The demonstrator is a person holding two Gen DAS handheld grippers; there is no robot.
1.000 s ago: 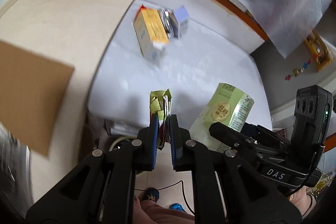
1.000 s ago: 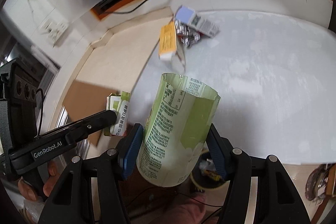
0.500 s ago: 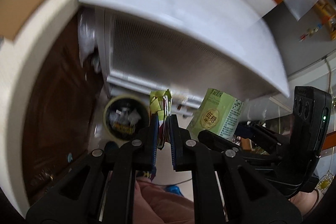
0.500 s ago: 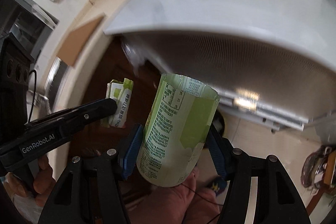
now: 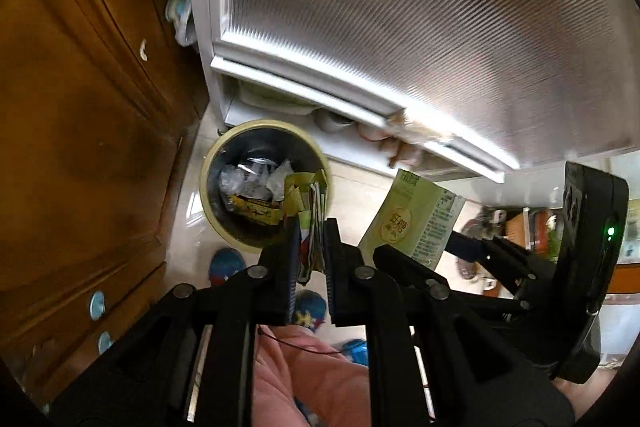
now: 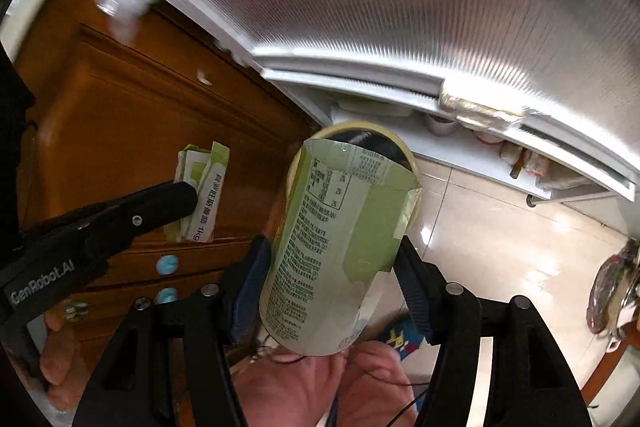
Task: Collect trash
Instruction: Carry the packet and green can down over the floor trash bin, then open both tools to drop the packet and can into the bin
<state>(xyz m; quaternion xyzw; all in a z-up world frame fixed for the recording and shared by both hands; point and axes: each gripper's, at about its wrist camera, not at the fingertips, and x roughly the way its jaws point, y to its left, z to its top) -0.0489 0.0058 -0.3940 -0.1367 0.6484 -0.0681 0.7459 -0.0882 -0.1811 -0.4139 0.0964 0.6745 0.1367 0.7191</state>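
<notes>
My left gripper point(image 5: 311, 227) is shut on a folded green and white wrapper point(image 5: 306, 201), held above the near rim of a round bin point(image 5: 208, 203) on the floor. The bin has a pale yellow rim and holds crumpled trash. My right gripper point(image 6: 332, 259) is shut on a pale green paper carton sleeve point(image 6: 340, 235), held upright. The sleeve also shows in the left wrist view point(image 5: 416, 219), to the right of the bin. In the right wrist view the bin point(image 6: 408, 151) is mostly hidden behind the sleeve, and the wrapper point(image 6: 204, 187) sits in the left gripper point(image 6: 188, 197).
A ribbed silver appliance front point(image 5: 420, 7) rises behind the bin. A brown wooden cabinet point(image 5: 80, 107) with blue knobs stands to the left. The floor point(image 6: 500, 239) is glossy beige tile. My feet in blue slippers point(image 5: 228, 263) are just below the bin.
Both grippers have dropped from the white tabletop to floor level with their loads. The bin now lies much closer, right under the left gripper's wrapper.
</notes>
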